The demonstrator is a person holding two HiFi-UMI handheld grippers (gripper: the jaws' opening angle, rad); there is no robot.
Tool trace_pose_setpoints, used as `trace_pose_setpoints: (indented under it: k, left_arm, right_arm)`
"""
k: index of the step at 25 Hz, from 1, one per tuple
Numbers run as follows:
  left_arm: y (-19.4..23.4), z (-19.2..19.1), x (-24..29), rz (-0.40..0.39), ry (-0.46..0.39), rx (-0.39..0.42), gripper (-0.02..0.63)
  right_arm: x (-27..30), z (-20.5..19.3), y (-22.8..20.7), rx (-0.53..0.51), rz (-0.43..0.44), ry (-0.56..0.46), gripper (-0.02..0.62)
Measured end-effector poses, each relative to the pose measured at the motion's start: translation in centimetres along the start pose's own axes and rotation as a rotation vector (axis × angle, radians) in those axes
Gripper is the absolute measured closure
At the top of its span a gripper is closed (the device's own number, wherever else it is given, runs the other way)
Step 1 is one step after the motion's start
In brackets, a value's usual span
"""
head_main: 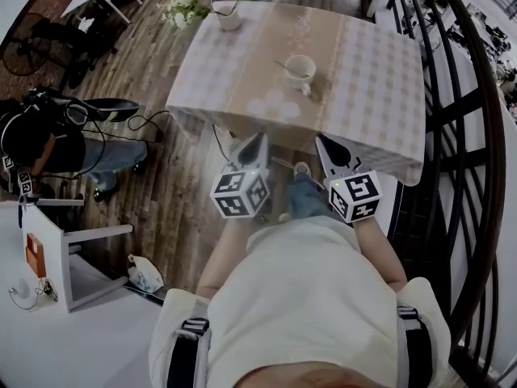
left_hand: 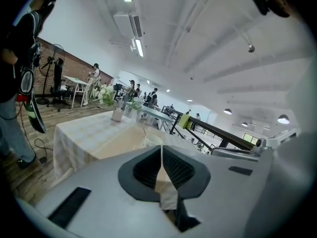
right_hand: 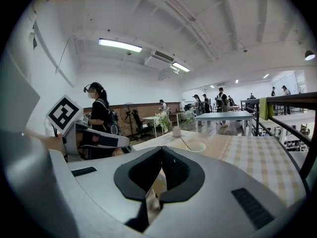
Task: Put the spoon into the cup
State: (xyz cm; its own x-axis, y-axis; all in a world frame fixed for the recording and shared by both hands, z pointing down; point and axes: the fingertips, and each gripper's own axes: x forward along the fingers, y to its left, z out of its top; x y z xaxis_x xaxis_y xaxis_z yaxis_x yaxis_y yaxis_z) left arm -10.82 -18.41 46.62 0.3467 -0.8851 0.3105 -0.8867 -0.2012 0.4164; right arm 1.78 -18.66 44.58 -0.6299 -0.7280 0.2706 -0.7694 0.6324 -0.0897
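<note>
white cup (head_main: 301, 71) holds spoon (head_main: 283, 65) | left tongs (head_main: 259, 140) clenched, empty | right tongs (head_main: 322, 143) clenched, empty

I am facing a worktop (head_main: 380, 95) that is wearing a pale checked cloth, with a flower vase (head_main: 229, 18) standing at its far edge. Dark wood-plank floor (head_main: 161, 71) is running beneath. A black metal railing (right_hand: 292, 97) is running along the right side. Strip lights (right_hand: 118, 44) are glowing on the white ceiling (right_hand: 237, 29). A brick wall (left_hand: 74, 67) is closing the far side.
</note>
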Motion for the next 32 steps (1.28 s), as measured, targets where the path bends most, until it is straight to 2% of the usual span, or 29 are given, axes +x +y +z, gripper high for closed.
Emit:
trace_pose_setpoints:
  k: [4, 14, 32]
  left_arm:
    - [-0.7, -0.8, -2.5, -0.007, -0.023, 0.003, 0.597]
    - [-1.6, -1.3, -4.8, -0.014, -0.042, 0.018, 0.6]
    - [-2.7, -0.5, -4.3, -0.045, -0.047, 0.022, 0.6]
  right_arm:
    - [-1.5, -0.7, 1.6, -0.009, 0.004, -0.011, 0.595]
    - [-3.3, -1.3, 3.0, -0.017, 0.015, -0.012, 0.595]
    - [-3.6, -0.2, 2.6, -0.065, 0.014, -0.026, 0.595]
